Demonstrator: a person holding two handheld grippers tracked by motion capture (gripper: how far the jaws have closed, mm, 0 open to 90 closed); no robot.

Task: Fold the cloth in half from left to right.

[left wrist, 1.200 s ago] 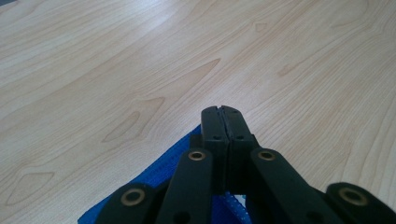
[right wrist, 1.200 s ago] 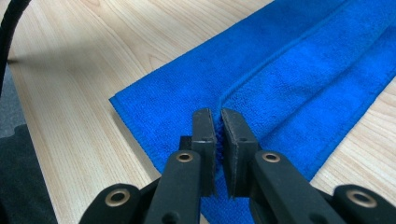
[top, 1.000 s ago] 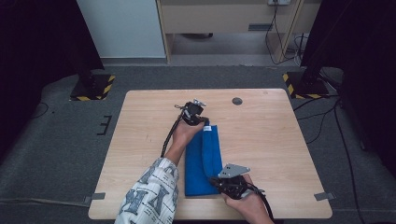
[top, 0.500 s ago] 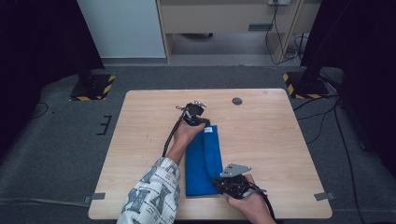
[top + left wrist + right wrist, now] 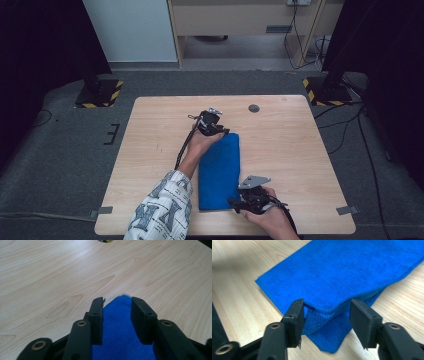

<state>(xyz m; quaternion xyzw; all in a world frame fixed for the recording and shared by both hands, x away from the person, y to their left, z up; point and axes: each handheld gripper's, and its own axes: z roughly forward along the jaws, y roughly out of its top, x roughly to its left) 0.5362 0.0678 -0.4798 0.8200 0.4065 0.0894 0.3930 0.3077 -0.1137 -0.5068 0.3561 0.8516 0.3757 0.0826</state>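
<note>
- Lying lengthwise near the middle of the tabletop point(image 5: 150, 150), a folded blue cloth point(image 5: 220, 170) is seen in the high view, its long sides running from the near edge toward the far side.
- In the right gripper view, the fold is shown as two layers, and the upper layer is lifted slightly at the near corner.
- The far corner of the cloth is straddled by the left tongs point(image 5: 117, 315); the jaws are held apart on either side of the blue tip, and no pinch on the fabric is seen.
- The near right corner is bracketed by the right tongs point(image 5: 327, 317), which are spread wide, with the raised edge of the cloth between the jaws but not clamped.
- The left tongs are carried by a hand with a patterned sleeve point(image 5: 160, 210).
- A small dark round disc point(image 5: 254, 108) is set in the tabletop, well apart from the cloth, toward the far edge.
</note>
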